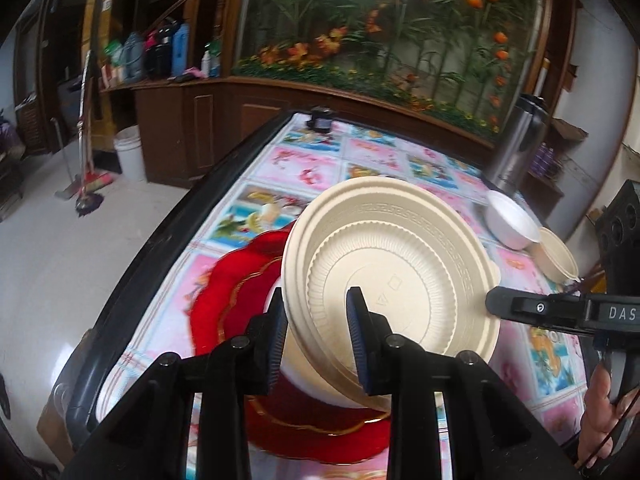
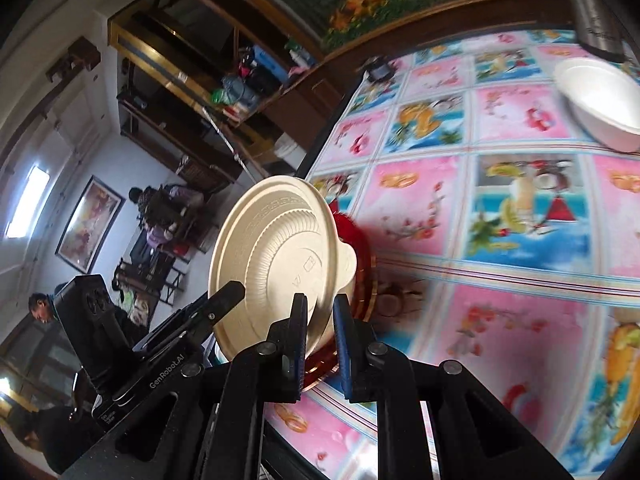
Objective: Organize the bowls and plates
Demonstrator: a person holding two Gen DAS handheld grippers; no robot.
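Both tools carrying the bowl over the red plate.
Left tool (image 1: 316,336) and right tool (image 2: 320,332) each pinch the rim of the cream ribbed plastic bowl (image 1: 394,264), tilted above the scalloped red plate (image 1: 228,292) at the surface's near left; next: level, lower, release.

Cream bowl (image 1: 394,276) is ribbed with a key-pattern rim; red plate (image 1: 236,292) gold-trimmed; tabletop (image 1: 376,156) covered in pink-and-blue fruit squares.

Open tablecloth (image 2: 460,216) between red plate (image 1: 224,296) and white bowl (image 1: 512,220). Far right blocked by steel flask (image 1: 516,148) and beige bowl (image 1: 560,256); small black object (image 1: 320,119) at far edge.
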